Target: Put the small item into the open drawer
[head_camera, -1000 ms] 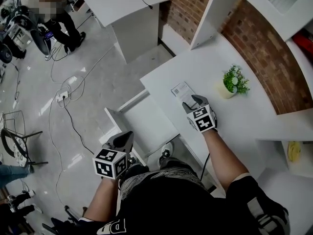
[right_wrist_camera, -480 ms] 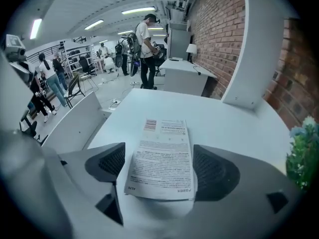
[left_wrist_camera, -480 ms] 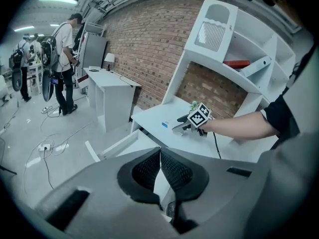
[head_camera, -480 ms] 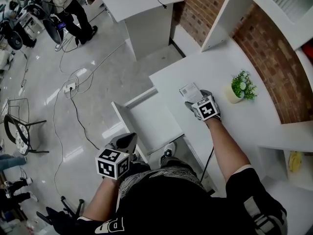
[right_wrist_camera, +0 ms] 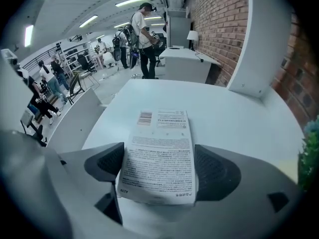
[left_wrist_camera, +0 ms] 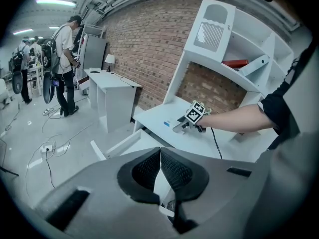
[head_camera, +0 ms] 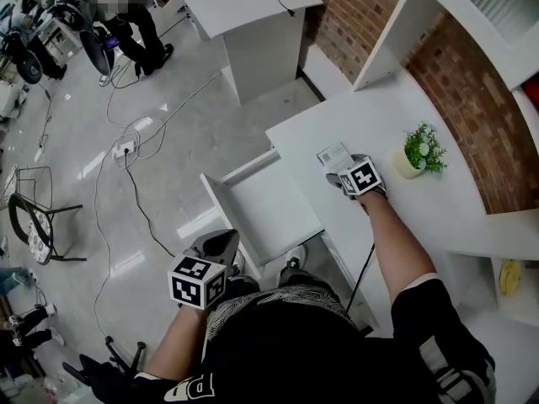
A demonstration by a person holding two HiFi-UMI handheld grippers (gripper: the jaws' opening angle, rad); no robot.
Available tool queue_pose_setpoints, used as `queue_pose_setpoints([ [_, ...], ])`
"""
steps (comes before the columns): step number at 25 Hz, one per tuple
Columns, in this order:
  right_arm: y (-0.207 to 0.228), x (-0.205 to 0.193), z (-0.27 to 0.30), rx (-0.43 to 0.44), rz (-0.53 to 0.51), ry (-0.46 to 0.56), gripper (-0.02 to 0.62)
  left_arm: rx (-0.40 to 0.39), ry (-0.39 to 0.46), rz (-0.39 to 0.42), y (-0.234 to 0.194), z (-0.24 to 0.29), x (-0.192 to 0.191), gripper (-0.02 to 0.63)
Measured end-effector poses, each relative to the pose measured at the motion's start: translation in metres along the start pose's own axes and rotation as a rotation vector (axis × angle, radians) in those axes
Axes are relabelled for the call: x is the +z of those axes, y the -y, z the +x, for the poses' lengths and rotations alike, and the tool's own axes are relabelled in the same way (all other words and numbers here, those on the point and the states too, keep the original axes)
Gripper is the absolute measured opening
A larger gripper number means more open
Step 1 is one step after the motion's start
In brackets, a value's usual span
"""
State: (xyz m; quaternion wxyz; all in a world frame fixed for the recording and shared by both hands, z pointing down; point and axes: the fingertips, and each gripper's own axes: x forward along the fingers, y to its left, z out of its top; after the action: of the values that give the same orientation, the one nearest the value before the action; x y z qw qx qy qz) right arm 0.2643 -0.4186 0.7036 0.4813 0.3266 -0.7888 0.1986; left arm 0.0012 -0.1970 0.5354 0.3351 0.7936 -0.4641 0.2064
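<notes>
A small white box (head_camera: 334,156) with printed text lies flat on the white desk (head_camera: 438,213). My right gripper (head_camera: 341,172) points steeply down over its near end. In the right gripper view the box (right_wrist_camera: 159,148) lies between the two dark pads (right_wrist_camera: 107,163) of the right gripper (right_wrist_camera: 159,167). Its jaws have just been opening and stand wide, not squeezing the box. The open white drawer (head_camera: 238,169) juts out from the desk's left side. Below it my left gripper (head_camera: 221,242) hangs shut and empty, its pads (left_wrist_camera: 172,168) meeting at the tips.
A small potted plant (head_camera: 418,149) stands on the desk right of the box. Brick wall and white shelving (head_camera: 396,23) bound the back. A second white desk (head_camera: 244,7), floor cables (head_camera: 135,154), a chair (head_camera: 34,225) and a person (head_camera: 126,15) are at the left.
My right gripper has sunk toward the desk and tilted further down over the box. The left gripper has hardly shifted.
</notes>
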Motion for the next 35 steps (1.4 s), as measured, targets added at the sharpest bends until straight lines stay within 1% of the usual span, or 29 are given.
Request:
queue_pose_setpoints([
  [6, 0.0, -0.002, 0.0, -0.009, 0.052, -0.035, 0.419, -0.012, 0.004, 0.006, -0.008, -0.007, 0.0, 0.017],
  [13, -0.006, 0.002, -0.017, -0.042, 0.152, 0.003, 0.42, -0.058, 0.005, 0.025, -0.015, -0.011, 0.008, 0.017],
  [17, -0.009, -0.001, -0.026, -0.056, 0.244, 0.023, 0.419, -0.1, 0.001, 0.04, -0.017, -0.007, 0.013, 0.017],
  [21, -0.015, -0.011, -0.041, -0.062, 0.349, 0.061, 0.42, -0.146, -0.01, 0.07, -0.016, -0.005, 0.018, 0.017],
  [28, -0.044, -0.021, -0.064, -0.055, 0.531, 0.139, 0.42, -0.202, -0.029, 0.111, -0.022, -0.009, 0.017, 0.017],
  [32, -0.061, -0.02, -0.077, -0.042, 0.636, 0.206, 0.419, -0.226, -0.037, 0.137, -0.024, -0.009, 0.018, 0.017],
  [35, -0.079, -0.012, -0.087, -0.018, 0.69, 0.271, 0.419, -0.242, -0.045, 0.154, -0.028, -0.008, 0.019, 0.017],
])
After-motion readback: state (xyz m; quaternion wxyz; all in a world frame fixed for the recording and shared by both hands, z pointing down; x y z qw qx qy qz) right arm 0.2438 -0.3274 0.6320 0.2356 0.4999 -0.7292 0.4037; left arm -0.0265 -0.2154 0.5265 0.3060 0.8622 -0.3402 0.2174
